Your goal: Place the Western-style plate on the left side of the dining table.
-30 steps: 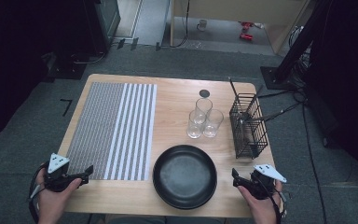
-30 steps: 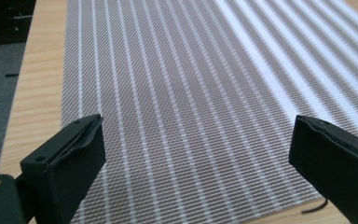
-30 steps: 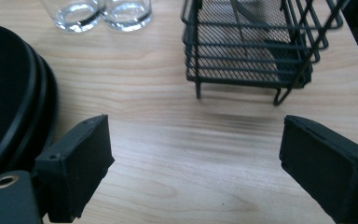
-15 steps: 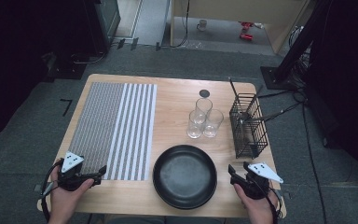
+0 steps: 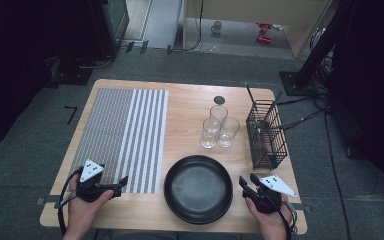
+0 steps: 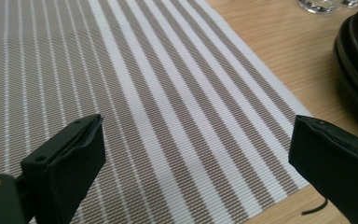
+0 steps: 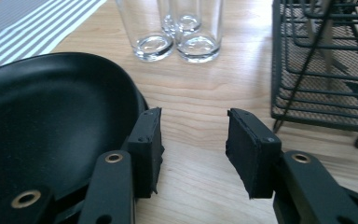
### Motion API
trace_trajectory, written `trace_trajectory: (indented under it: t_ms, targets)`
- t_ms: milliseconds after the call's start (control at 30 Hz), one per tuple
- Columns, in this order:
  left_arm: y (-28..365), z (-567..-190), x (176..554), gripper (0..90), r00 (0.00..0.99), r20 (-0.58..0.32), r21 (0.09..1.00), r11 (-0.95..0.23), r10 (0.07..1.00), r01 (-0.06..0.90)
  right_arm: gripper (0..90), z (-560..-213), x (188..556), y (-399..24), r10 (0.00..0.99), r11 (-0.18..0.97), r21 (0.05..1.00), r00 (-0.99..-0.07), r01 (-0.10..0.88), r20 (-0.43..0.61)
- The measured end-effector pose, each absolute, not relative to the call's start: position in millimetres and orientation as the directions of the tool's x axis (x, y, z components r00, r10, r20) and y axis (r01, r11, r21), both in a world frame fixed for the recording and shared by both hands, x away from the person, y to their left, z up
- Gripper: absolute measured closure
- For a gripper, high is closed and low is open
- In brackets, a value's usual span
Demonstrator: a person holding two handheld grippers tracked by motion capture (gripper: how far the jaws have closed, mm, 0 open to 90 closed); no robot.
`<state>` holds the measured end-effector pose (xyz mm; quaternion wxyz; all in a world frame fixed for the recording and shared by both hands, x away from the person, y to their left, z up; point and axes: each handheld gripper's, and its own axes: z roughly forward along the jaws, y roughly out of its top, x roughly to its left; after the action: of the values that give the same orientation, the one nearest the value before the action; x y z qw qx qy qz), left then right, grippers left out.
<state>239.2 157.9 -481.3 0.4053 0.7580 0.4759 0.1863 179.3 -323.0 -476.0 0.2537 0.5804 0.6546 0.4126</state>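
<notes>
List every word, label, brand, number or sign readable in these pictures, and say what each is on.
None: no readable text in the pictures.
The placemat carries only stripes.
The black plate, the glasses and the wire basket are unmarked.
The left gripper and right gripper bear no lettering that can be made out.
The red things on the floor beyond the table are too small and blurred to read.

I see a desk (image 5: 190, 107) of pale wood, smooth with a faint grain. The placemat (image 6: 135, 93) looks like woven cloth or plastic, matt and ribbed. My black plate (image 7: 46, 121) has a smooth, softly sheened surface. The glasses (image 7: 168, 25) are clear and glossy. The basket (image 7: 326, 70) is thin black wire mesh, matt.
</notes>
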Motion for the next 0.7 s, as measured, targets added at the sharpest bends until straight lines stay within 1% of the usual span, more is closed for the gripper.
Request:
trace_trajectory:
  t_ms: [67, 133, 333, 433, 467, 533, 700]
  targets:
    - [154.9, -481.2, 239.5, 4.1, 0.484, -0.105, 0.792, -0.221, 0.869, 0.569, 56.0, -476.0, 179.3, -322.0, 0.969, -0.015, 0.835, -0.199, 0.550, 0.148]
    - [148.3, -480.3, 240.1, 4.1, 0.496, -0.106, 0.794, -0.227, 0.862, 0.564, 59.9, -475.7, 179.4, -318.8, 0.966, -0.014, 0.843, -0.209, 0.537, 0.149]
    - [137.2, -477.6, 240.9, 4.2, 0.512, -0.121, 0.801, -0.221, 0.850, 0.556, 63.0, -475.1, 180.3, -313.6, 0.951, -0.033, 0.833, -0.238, 0.552, 0.196]
    - [130.9, -476.7, 241.1, 5.8, 0.520, -0.124, 0.806, -0.221, 0.845, 0.550, 64.8, -474.9, 180.8, -311.1, 0.943, -0.041, 0.831, -0.252, 0.554, 0.215]
    - [125.1, -476.3, 241.1, 5.8, 0.529, -0.132, 0.806, -0.220, 0.838, 0.549, 67.1, -475.1, 180.9, -310.1, 0.939, -0.053, 0.831, -0.255, 0.554, 0.230]
    - [121.9, -476.0, 241.1, 5.8, 0.537, -0.135, 0.808, -0.221, 0.833, 0.546, 68.6, -475.8, 181.2, -308.7, 0.936, -0.064, 0.829, -0.254, 0.555, 0.243]
    - [109.0, -474.8, 241.0, 5.8, 0.560, -0.144, 0.810, -0.227, 0.816, 0.540, 68.7, -477.1, 181.0, -304.1, 0.934, -0.071, 0.828, -0.255, 0.556, 0.251]
